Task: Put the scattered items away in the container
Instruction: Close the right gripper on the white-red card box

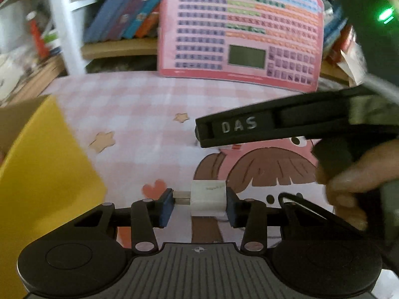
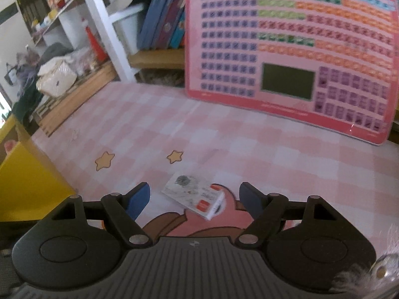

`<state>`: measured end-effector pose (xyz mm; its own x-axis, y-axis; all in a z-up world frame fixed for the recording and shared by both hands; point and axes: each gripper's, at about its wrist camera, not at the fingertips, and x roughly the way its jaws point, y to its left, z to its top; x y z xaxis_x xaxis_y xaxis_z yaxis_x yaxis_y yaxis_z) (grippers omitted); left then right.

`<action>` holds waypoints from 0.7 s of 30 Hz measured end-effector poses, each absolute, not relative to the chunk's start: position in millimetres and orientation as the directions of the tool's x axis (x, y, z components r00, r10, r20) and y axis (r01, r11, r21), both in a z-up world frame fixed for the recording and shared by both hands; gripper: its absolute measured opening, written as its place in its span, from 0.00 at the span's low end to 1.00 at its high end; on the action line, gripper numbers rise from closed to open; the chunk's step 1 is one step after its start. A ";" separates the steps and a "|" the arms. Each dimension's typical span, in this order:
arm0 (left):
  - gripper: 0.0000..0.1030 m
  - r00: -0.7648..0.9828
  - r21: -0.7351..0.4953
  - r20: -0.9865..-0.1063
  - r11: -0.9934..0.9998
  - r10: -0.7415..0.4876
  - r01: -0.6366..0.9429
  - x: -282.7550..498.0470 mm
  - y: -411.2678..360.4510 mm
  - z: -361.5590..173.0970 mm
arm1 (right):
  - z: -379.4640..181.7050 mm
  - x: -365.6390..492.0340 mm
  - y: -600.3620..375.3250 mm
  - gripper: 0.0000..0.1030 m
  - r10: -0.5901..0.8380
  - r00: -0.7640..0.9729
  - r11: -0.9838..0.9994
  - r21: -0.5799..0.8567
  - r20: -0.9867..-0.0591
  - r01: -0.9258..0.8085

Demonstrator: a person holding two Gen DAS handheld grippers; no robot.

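The only writing I can read is "DAS", in pale letters on the black side of the right tongs as the left camera sees them. The left tongs pinch one white plug adapter, lifted above the pink checked table. The right tongs stand spread over one small printed card pack lying on the table; its print is too blurred to read. One yellow container sits at the table's left edge. One pink chart board leans at the back edge, near two stars.

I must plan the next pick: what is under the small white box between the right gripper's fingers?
The small white box lies on the pink checked mat, over a cartoon print. The print beneath it is covered.
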<state>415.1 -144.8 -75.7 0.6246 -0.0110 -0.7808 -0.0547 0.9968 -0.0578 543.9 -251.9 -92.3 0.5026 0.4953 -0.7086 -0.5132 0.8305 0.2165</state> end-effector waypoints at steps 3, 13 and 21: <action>0.40 0.632 -0.084 -0.774 0.993 -0.012 -0.084 400.4 -137.1 -68.3 | -102.1 541.4 -238.6 0.73 0.475 0.513 0.827 0.162 -0.715 -0.539; 0.40 0.641 -0.107 -0.767 0.988 -0.010 -0.112 370.8 -123.5 -53.1 | -104.2 521.3 -238.4 0.55 0.423 0.561 0.818 0.034 -0.711 -0.574; 0.40 0.665 -0.110 -0.745 0.993 -0.050 -0.048 348.7 -130.5 -37.3 | -83.0 479.5 -263.9 0.56 0.463 0.528 0.829 0.136 -0.712 -0.542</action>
